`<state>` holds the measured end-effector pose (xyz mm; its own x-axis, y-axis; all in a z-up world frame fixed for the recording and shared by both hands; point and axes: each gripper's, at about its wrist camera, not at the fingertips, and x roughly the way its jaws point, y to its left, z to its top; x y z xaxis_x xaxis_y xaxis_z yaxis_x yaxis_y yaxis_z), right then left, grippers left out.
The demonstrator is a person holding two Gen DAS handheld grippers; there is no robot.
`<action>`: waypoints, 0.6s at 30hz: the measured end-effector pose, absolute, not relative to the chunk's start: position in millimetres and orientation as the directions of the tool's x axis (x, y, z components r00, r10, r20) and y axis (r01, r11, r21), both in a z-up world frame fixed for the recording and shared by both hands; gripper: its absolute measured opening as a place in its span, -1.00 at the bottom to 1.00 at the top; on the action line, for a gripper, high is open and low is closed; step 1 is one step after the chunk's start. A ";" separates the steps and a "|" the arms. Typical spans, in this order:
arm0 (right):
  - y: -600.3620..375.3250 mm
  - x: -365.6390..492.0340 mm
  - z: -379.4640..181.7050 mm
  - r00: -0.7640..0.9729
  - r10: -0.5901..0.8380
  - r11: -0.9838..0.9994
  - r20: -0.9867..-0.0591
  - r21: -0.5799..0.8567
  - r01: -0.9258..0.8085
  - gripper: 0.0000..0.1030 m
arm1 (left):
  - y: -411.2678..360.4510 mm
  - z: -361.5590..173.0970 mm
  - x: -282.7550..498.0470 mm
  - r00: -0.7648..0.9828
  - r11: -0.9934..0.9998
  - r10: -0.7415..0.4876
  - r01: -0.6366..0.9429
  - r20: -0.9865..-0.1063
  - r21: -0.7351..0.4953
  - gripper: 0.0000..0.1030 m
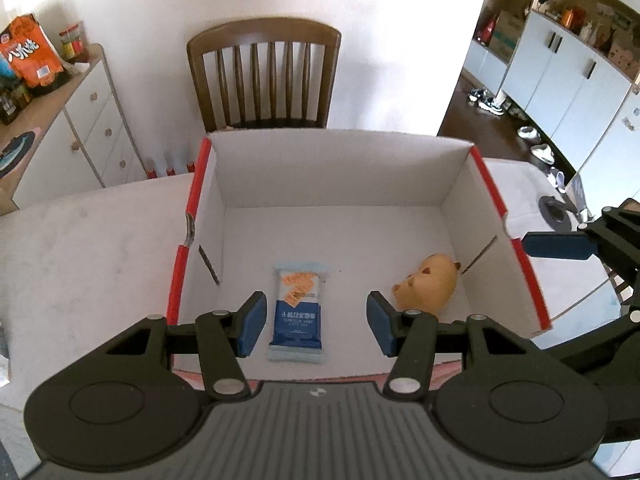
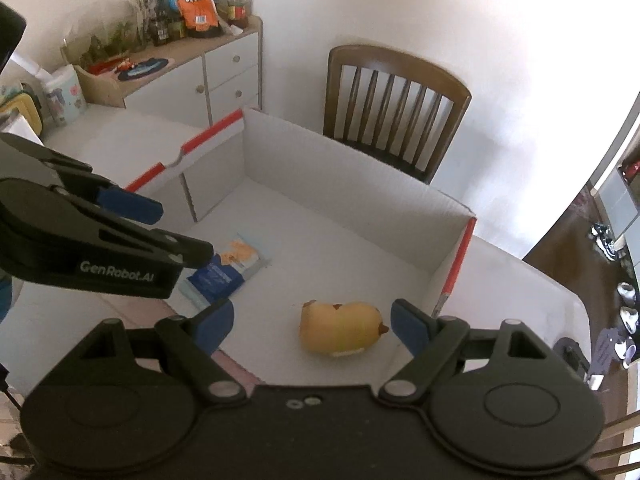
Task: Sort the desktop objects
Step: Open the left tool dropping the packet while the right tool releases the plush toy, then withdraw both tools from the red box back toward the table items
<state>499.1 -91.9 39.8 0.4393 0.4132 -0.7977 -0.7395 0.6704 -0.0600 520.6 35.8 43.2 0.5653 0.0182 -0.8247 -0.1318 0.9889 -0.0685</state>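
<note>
A white cardboard box [image 1: 340, 168] with red-edged sides stands open on the table. On its floor lie a blue and white snack packet [image 1: 298, 312] and a yellow plush toy [image 1: 428, 286]. My left gripper [image 1: 316, 316] hovers above the packet, open, its blue pads apart from the wrapper. In the right wrist view my right gripper [image 2: 312, 322] stands wide open above the toy [image 2: 340, 328], clear of it. The left gripper [image 2: 182, 230] reaches in from the left over the packet [image 2: 224, 272]. One blue finger of the right gripper shows at the box's right rim.
A wooden chair [image 1: 264, 76] stands behind the box [image 2: 340, 168]. A white cabinet [image 2: 224, 76] with snack bags and jars is at the left. The white table [image 1: 88, 248] extends on both sides of the box. Shoes lie on the dark floor [image 1: 492, 120] at the right.
</note>
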 end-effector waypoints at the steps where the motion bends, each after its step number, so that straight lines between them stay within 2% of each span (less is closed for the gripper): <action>1: -93.2 497.4 42.1 0.440 0.416 0.672 -0.796 -0.057 -0.739 0.66 | 35.6 46.2 518.0 0.570 0.989 0.016 -0.130 -0.822 -0.071 0.04; 18: -122.7 432.8 92.8 0.492 0.469 0.708 -0.734 -0.021 -0.706 0.66 | 24.6 101.7 434.6 0.652 0.994 -0.009 -0.076 -0.758 -0.076 0.04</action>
<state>432.8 -122.7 92.8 0.4917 0.4685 -0.7340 -0.7059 0.7081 -0.0209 434.6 24.6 101.7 0.6517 -0.0088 -0.7584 -0.0755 0.9942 -0.0765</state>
